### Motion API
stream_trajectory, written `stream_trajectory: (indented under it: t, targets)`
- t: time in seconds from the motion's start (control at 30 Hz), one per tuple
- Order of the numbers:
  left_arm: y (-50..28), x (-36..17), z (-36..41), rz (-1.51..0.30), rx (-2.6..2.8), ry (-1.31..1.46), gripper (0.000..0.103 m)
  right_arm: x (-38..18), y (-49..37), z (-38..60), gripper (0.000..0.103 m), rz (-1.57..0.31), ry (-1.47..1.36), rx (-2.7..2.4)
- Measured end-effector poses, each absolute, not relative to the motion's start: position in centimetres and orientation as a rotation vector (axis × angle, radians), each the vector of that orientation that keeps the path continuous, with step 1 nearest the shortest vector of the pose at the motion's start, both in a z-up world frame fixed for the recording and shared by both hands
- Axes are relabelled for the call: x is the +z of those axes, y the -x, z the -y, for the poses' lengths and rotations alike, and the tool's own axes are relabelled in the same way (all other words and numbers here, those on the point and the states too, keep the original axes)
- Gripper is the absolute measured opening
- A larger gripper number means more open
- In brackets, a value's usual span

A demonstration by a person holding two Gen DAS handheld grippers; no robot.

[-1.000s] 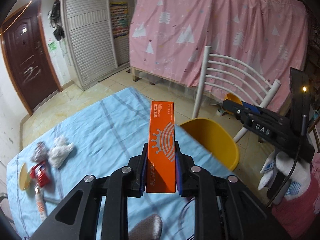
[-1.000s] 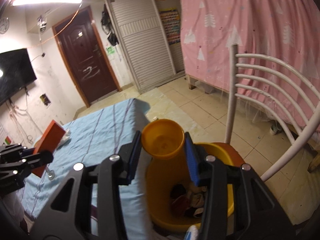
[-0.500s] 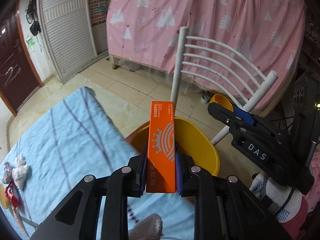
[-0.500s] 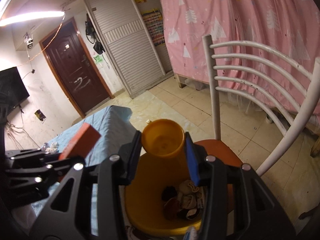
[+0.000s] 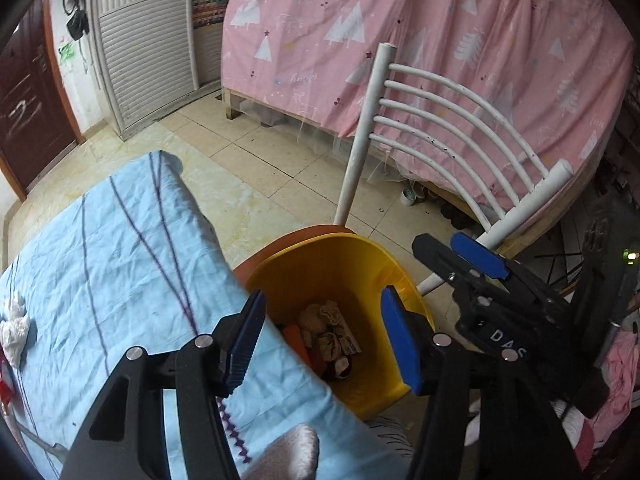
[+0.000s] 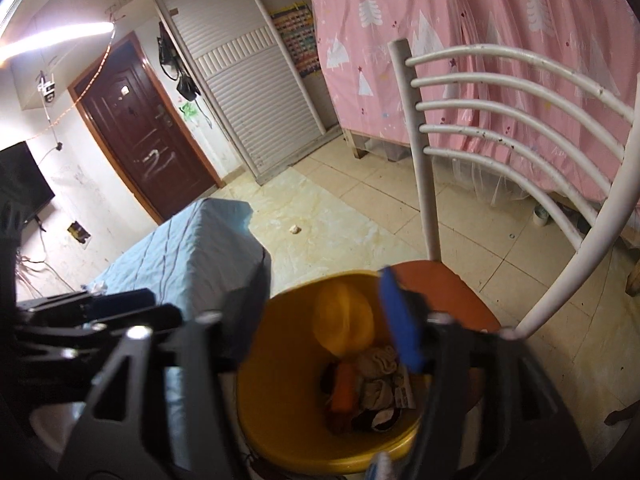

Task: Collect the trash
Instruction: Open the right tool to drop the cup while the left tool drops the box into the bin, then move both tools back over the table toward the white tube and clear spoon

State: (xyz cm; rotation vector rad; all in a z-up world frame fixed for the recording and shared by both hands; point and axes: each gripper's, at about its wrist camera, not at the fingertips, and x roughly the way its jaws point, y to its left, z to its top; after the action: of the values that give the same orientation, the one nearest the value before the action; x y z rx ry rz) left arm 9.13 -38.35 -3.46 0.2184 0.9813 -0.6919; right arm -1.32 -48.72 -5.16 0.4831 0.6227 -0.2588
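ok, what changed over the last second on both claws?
Both claws have just been opening, nothing between the jaws. Left claw let go the orange box, now in the yellow bin. Right claw released the yellow cup, blurred, dropping in. Bin on the chair, blue tablecloth unchanged.

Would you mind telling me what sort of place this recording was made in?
Probably a lived-in room at home: a pink tree-print curtain draped over a wooden frame, a white slatted chair on tiled floor, and a table under a blue cloth beside a yellow bin.

Both wrist views angled down, close above yellow bin [image 5: 348, 264], sharing white chair [image 6: 424, 184]
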Motion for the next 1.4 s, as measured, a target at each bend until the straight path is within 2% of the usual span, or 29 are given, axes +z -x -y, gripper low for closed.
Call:
stream_trajectory:
  t: [0.63, 1.4]
  targets:
    - [-7.8, 0.0, 28.2, -0.885, -0.587, -0.129, 0.052, -2.7, -0.4, 43.1, 0.065, -0.625, -0.391, -0.161]
    - [-9.3, 0.4, 11.3, -0.848, -0.345, -0.002, 0.058, -2.0, -5.0, 28.0, 0.068, -0.734, -0.2, 0.153]
